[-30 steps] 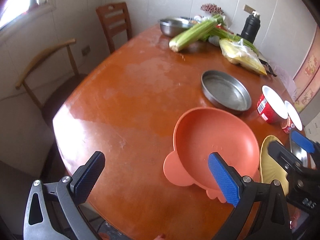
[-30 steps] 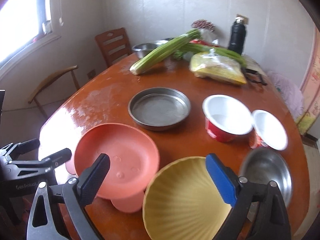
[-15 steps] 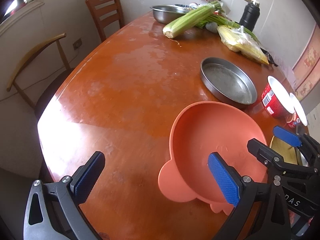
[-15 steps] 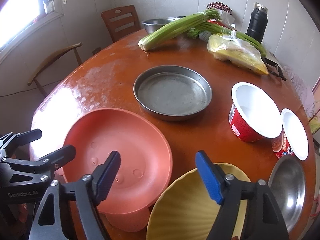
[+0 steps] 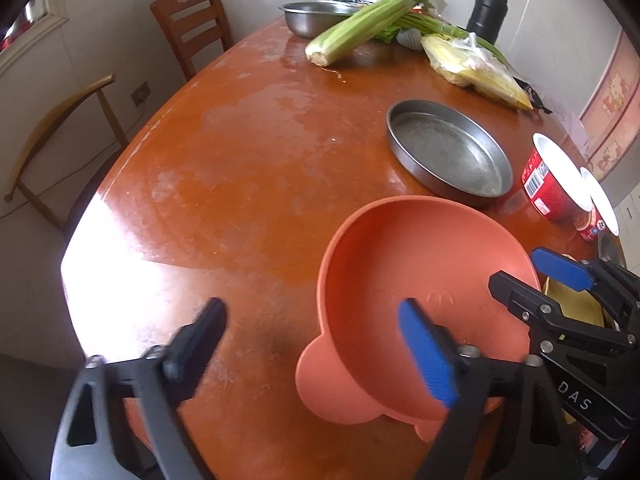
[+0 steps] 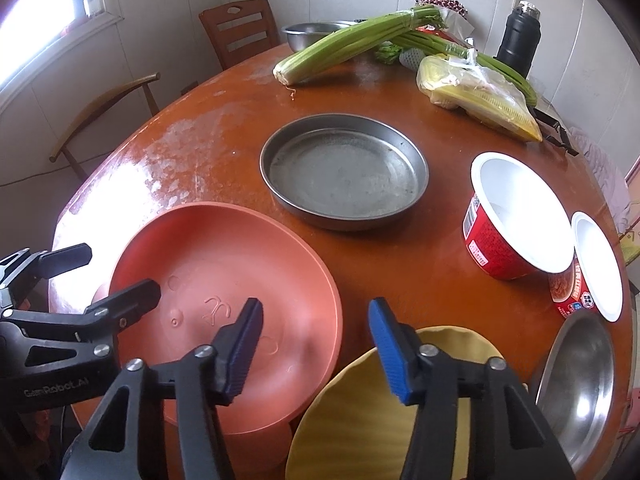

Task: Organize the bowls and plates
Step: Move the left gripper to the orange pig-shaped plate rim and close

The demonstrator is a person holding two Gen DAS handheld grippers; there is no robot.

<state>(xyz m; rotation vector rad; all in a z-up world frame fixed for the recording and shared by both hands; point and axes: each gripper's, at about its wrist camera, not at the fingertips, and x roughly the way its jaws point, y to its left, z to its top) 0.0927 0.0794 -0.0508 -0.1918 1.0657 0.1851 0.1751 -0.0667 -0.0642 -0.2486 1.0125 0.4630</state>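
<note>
The orange bowl (image 5: pixel 400 264) stands at the near edge of the desk (image 5: pixel 240 160), just in front of you, and the yellow plate (image 6: pixel 360 420) lies close to it on the right. The bowl looks like matte plastic or perhaps silicone, so I judge it light and not fragile, but its wall may bend a little if you squeeze hard, and the smooth sloped inside gives the pads little to bite on. The best place to take hold is the thin rim, with one pad inside and one outside. The flat ear-shaped tabs on its near left side are also a possible place. Your left tongs (image 5: pixel 316 336) have just been closing and are released: the left rim of the bowl is between the jaws, the blue pad hangs over the inside, and the black finger stands well apart from the wall. Your right tongs (image 6: pixel 316 332) have also just been closing, much more, and the right rim is between their jaws. I see some gap on each side of the rim, so I take them as not clenched on it. Several things are hard to make out. The near part of the bowl and its foot are hidden behind the tongs. The yellow plate is cut off by the lower edge of the view, and I cannot tell if its edge touches the bowl or goes under it.
</note>
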